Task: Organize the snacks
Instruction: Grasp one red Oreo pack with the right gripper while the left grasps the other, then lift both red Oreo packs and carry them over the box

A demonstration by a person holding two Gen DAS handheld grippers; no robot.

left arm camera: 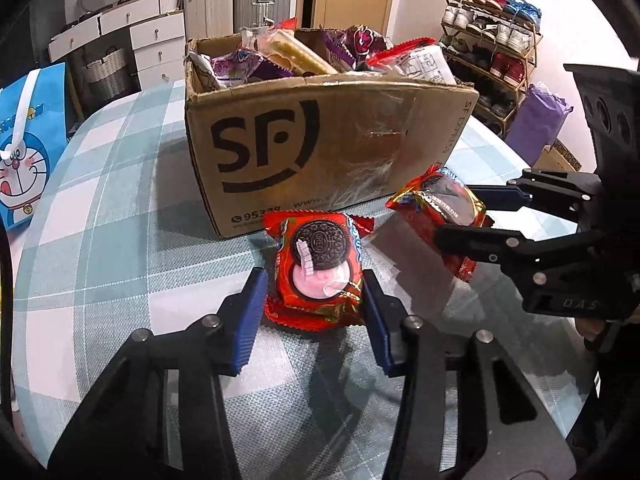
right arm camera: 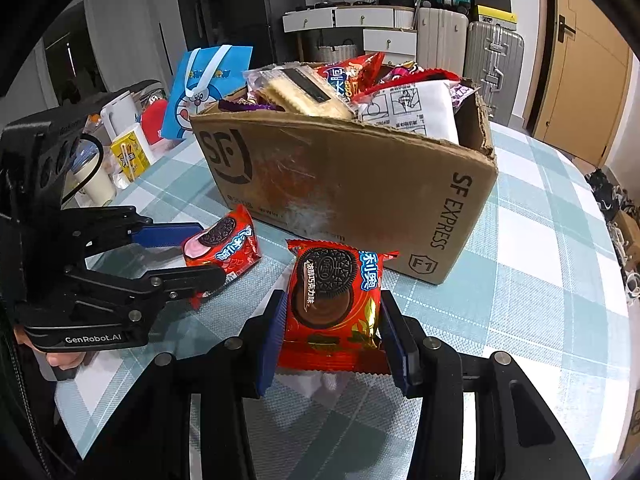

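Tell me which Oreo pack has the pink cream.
The Oreo pack in the left tool; the right tool's pack shows brown chocolate cream.

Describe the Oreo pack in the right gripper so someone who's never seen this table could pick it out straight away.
Start at the cardboard SF Express box full of snacks on the checked tablecloth. Two red Oreo packs sit just in front of it, each between gripper jaws. The chocolate Oreo pack in the right gripper shows brown cream under the cookie, whereas the strawberry Oreo pack in the left gripper shows pink.

box point(left arm camera: 304, 148) hides its snacks' lower halves — shoe rack point(left arm camera: 492, 40) blurred
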